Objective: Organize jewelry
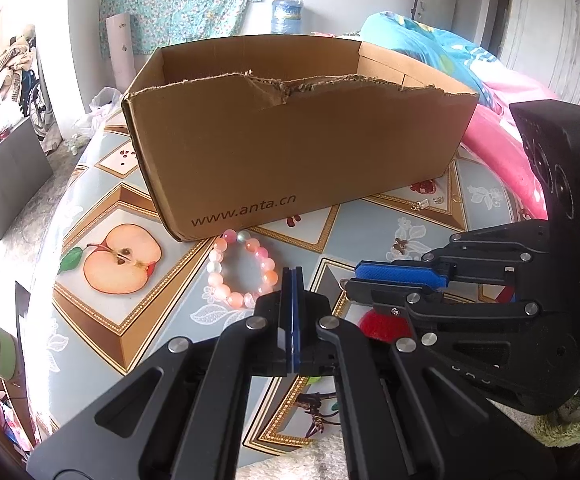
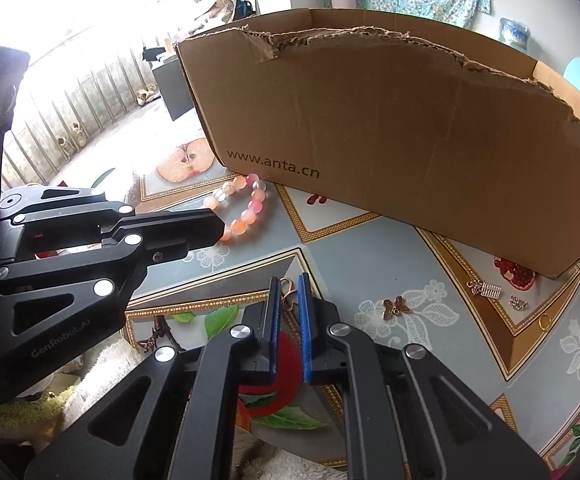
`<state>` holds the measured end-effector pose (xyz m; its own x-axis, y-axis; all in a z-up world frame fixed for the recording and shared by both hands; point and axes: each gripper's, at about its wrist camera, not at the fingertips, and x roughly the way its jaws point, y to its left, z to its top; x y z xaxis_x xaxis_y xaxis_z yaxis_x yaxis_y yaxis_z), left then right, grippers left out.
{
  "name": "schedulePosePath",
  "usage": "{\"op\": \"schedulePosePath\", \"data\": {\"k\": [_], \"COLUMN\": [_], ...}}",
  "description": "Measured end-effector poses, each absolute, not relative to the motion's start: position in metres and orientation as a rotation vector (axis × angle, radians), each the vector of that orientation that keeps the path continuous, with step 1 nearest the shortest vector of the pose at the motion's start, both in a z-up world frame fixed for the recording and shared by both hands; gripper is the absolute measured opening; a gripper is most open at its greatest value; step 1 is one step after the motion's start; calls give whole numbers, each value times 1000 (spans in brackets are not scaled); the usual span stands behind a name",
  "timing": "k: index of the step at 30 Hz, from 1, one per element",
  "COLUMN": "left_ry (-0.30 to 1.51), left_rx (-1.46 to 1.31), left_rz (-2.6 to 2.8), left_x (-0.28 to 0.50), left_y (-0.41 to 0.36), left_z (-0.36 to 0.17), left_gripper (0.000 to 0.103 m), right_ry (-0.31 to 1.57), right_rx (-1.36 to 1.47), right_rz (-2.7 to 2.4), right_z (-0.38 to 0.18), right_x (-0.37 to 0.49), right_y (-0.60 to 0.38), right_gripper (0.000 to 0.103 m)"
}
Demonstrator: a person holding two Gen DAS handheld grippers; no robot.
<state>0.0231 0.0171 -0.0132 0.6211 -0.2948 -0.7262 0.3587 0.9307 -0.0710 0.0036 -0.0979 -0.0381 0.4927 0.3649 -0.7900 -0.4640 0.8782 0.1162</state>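
My left gripper (image 1: 293, 276) is closed empty, and the right gripper (image 2: 289, 294) pinches a thin ring (image 2: 288, 290) loosely, so it may slip.

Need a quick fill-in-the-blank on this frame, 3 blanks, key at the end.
1. The bead bracelet lies on the table in front of the ____ box.
2. The web address printed on that box reads www.____.cn.
3. The butterfly charm lies on the table, nearer the ____ claw than the left claw.

Missing words: cardboard; anta; right
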Motion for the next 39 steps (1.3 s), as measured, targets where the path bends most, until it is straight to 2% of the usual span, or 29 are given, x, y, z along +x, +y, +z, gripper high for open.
{"op": "schedulePosePath", "data": {"k": [6,9,21,24,39], "left_ry": [820,828,815,813,781], "left_rx": [86,86,61,52,-7], "left_rz": [-376,-376,-352,-343,-318], "left_x": [22,21,10,7,-1], "left_y": [17,18,28,33,53], "left_z": [-13,-14,-14,-15,-16], "left_gripper": [0,6,26,27,27], "right_ry": [960,984,1074,1105,1183], "right_rx": [-95,-105,-304,-314,-295], "right_rz": [509,510,536,535,516], "right_z": [-36,-35,-36,-35,-34], "right_x": [8,12,24,28,38], "right_y": [-99,-98,-72,-68,-56], "right_gripper": [11,30,28,20,20]}}
